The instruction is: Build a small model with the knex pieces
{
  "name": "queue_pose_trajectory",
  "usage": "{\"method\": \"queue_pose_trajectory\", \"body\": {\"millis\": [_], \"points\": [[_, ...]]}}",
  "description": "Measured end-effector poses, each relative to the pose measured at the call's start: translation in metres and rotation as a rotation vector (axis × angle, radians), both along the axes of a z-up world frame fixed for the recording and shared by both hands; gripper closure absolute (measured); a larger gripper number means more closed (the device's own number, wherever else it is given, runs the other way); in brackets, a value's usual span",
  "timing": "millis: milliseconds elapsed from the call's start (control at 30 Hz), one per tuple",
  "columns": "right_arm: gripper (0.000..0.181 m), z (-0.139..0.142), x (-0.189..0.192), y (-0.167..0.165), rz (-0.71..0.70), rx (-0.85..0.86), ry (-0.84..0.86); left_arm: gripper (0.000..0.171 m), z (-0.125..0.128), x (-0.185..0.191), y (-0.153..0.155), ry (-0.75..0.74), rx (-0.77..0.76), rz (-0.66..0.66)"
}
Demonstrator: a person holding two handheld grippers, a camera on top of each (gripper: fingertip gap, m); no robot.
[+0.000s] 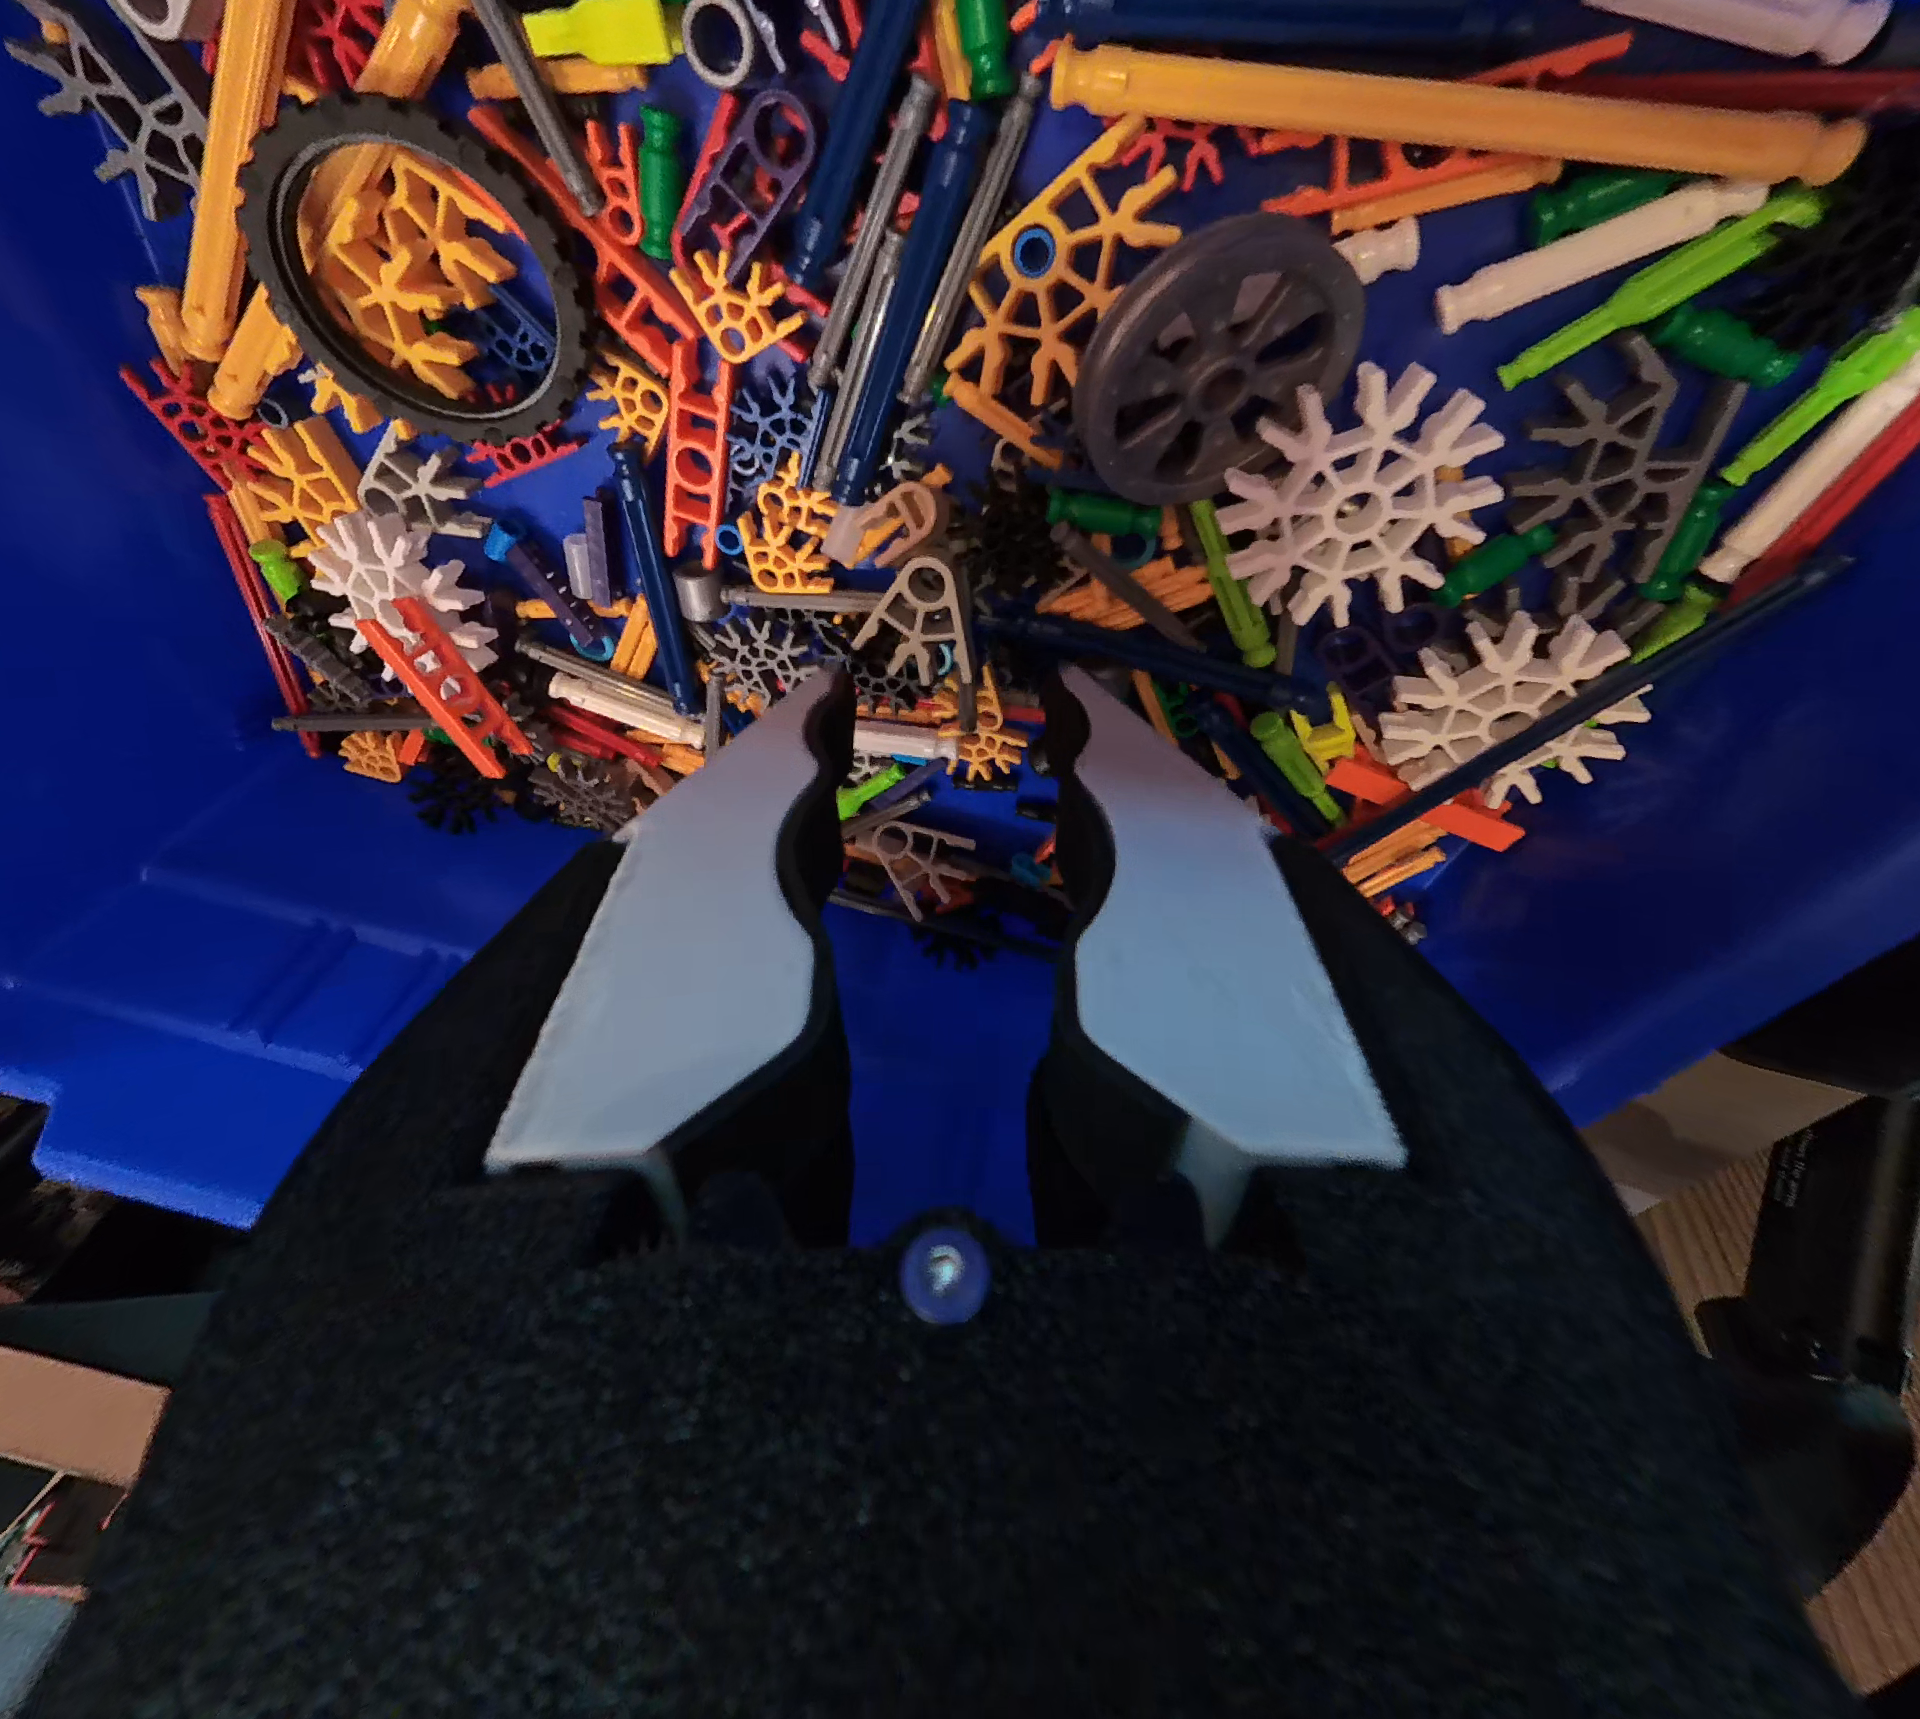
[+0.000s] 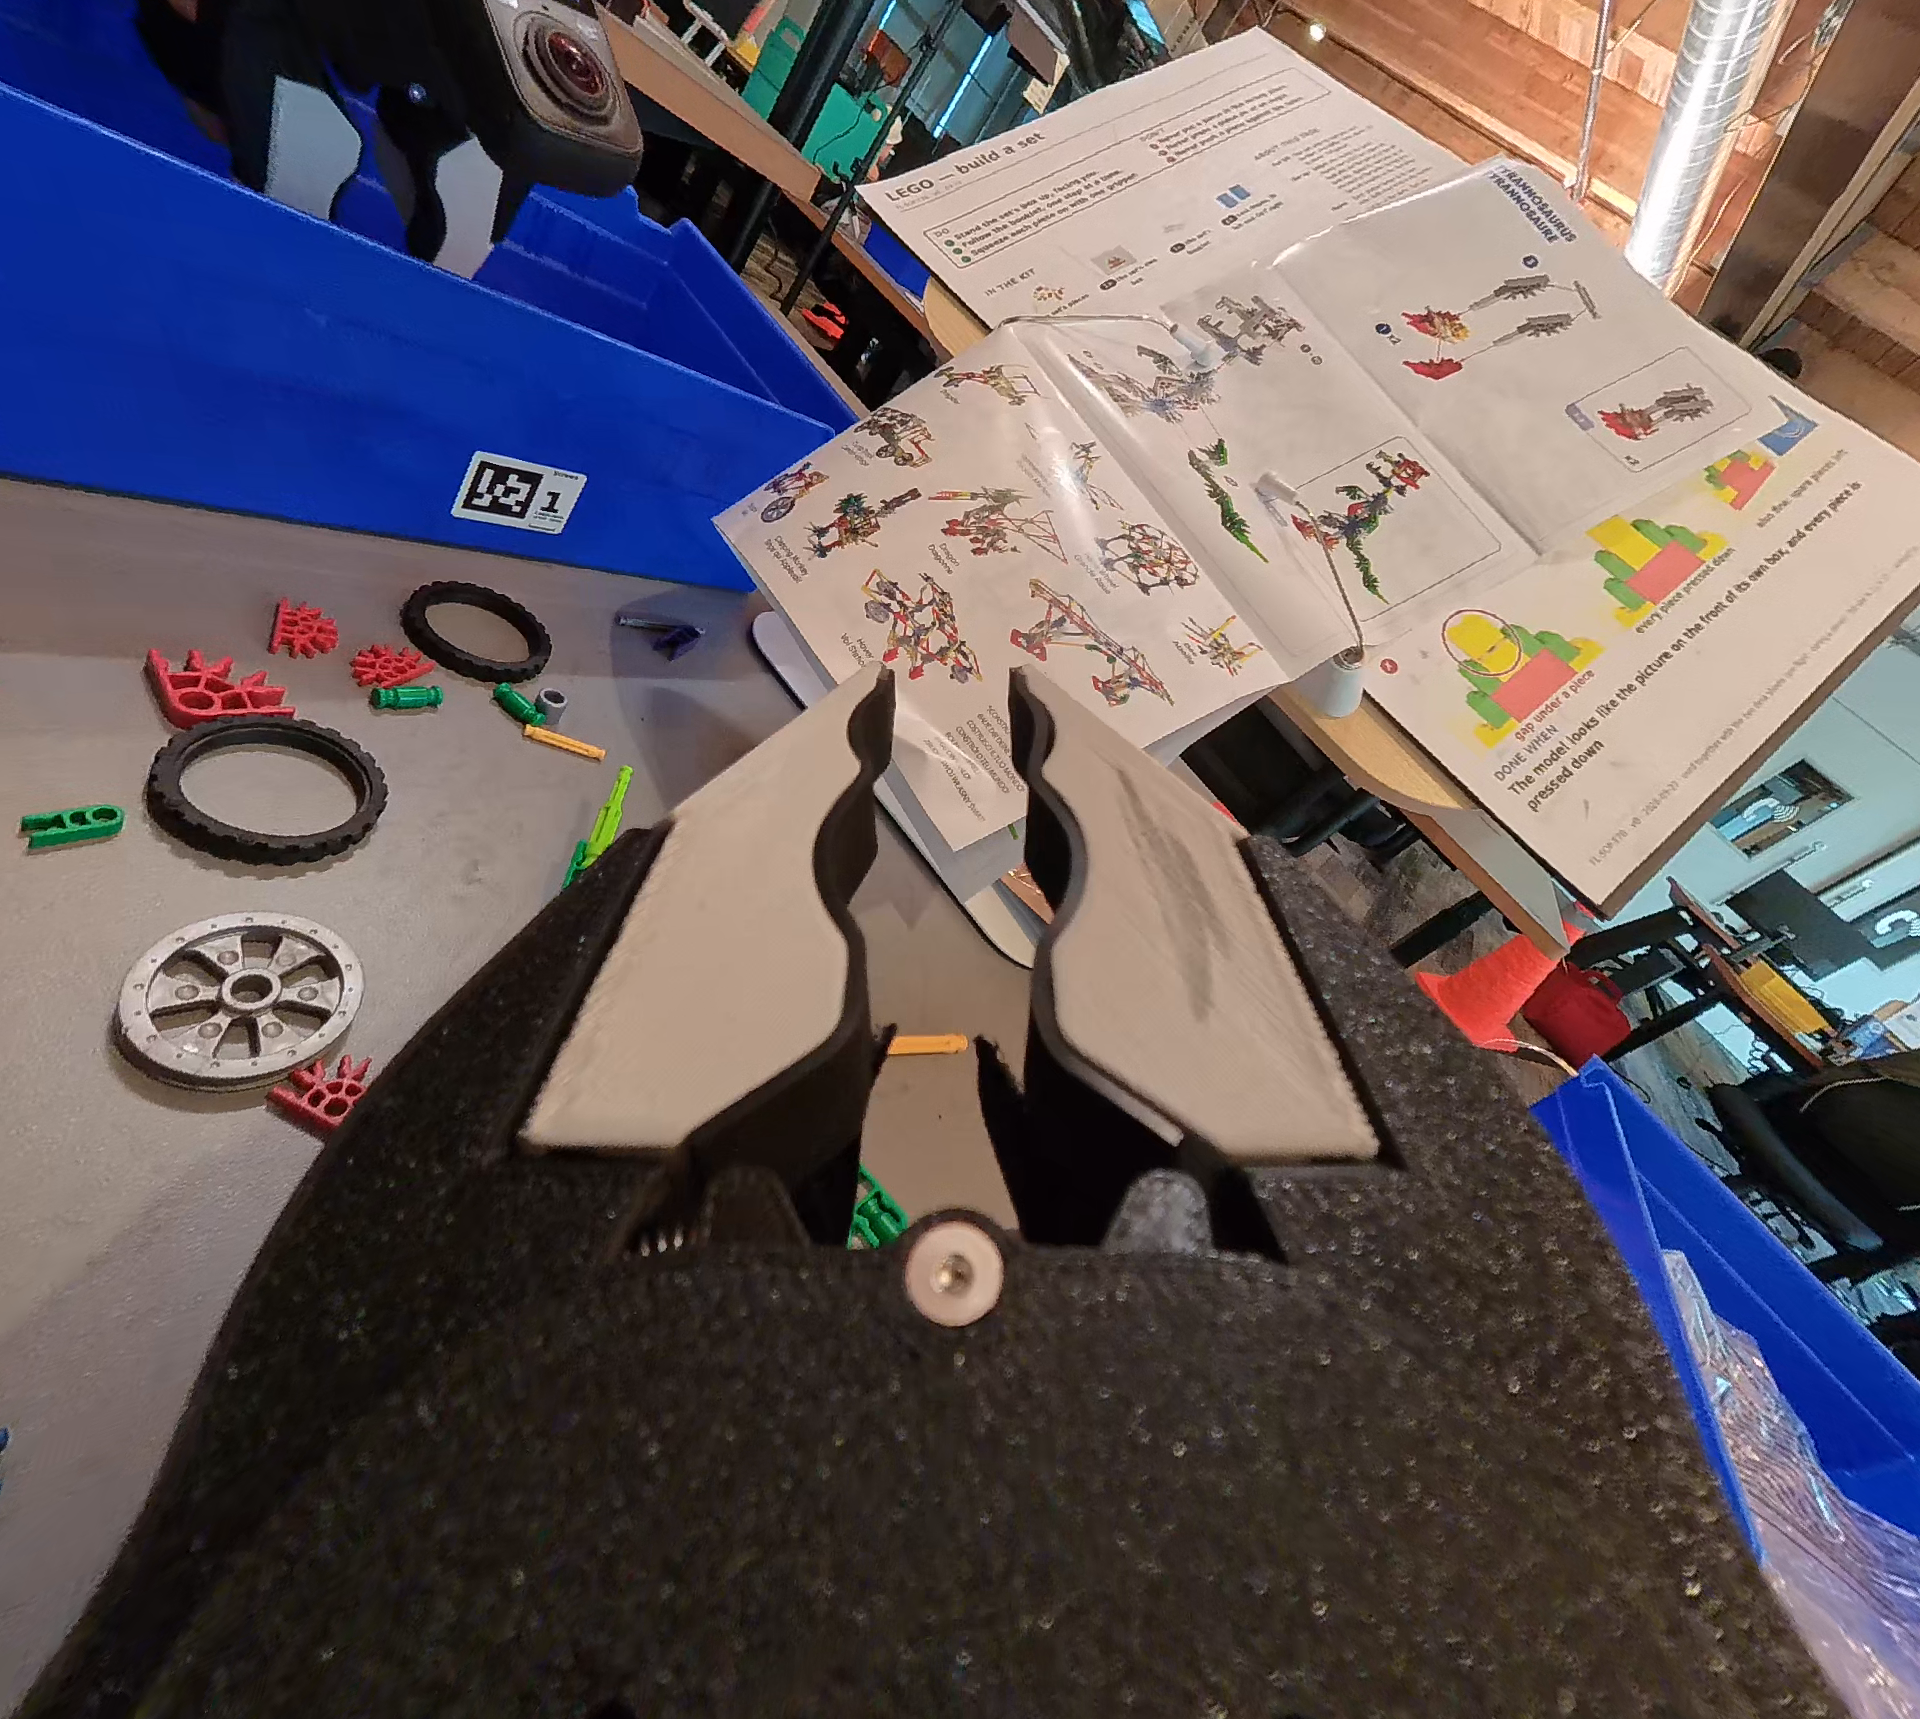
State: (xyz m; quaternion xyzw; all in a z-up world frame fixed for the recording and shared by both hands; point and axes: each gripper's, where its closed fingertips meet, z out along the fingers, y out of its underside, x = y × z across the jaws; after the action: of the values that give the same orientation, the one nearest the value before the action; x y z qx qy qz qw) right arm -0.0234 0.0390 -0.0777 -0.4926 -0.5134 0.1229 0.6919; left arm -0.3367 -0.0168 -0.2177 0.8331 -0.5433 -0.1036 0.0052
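My left gripper (image 1: 951, 693) is open and empty, held over a blue bin (image 1: 208, 921) heaped with many coloured construction rods, connectors and wheels. Its tips hover just above a grey fan-shaped connector (image 1: 920, 620) and a white rod (image 1: 904, 742). A grey spoked wheel (image 1: 1216, 365) lies to the upper right and a black tyre (image 1: 416, 267) to the upper left. My right gripper (image 2: 951, 682) is open and empty above the grey table (image 2: 104, 1254), pointing at an open instruction booklet (image 2: 1143, 516). The left gripper (image 2: 395, 194) also shows in the right wrist view, over the bin (image 2: 312, 381).
On the table lie two black tyres (image 2: 267, 791) (image 2: 476, 630), a silver spoked wheel (image 2: 239, 999), red connectors (image 2: 213, 687), green pieces (image 2: 73, 826) and a yellow rod (image 2: 561, 742). A printed sheet on a board (image 2: 1558, 713) stands behind the booklet. Another blue bin (image 2: 1714, 1357) is at the right. One gripper's finger ends stand about 35 cm off the other's.
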Motion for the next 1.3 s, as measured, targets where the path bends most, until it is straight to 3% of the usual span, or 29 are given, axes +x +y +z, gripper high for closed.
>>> {"method": "queue_pose_trajectory", "body": {"millis": [267,600,733,1033,1300], "points": [[0.16,0.001,0.0,-0.001,0.001,0.002,0.0,0.14,-0.001,0.002,0.001,-0.005,-0.009,0.001],[0.16,0.001,0.0,-0.002,0.002,0.008,-0.003,0.167,-0.004,0.002,-0.017,-0.022,-0.076,0.021],[0.16,0.002,0.001,-0.002,0.002,0.007,-0.002,0.162,0.0,0.002,-0.025,-0.021,-0.102,0.024],[0.16,0.0,0.0,-0.002,0.002,0.007,-0.008,0.126,0.006,0.019,-0.002,-0.091,0.009,-0.001],[0.16,0.0,0.0,-0.002,0.005,0.006,-0.011,0.117,0.002,0.029,-0.004,-0.154,-0.021,-0.001]]}}
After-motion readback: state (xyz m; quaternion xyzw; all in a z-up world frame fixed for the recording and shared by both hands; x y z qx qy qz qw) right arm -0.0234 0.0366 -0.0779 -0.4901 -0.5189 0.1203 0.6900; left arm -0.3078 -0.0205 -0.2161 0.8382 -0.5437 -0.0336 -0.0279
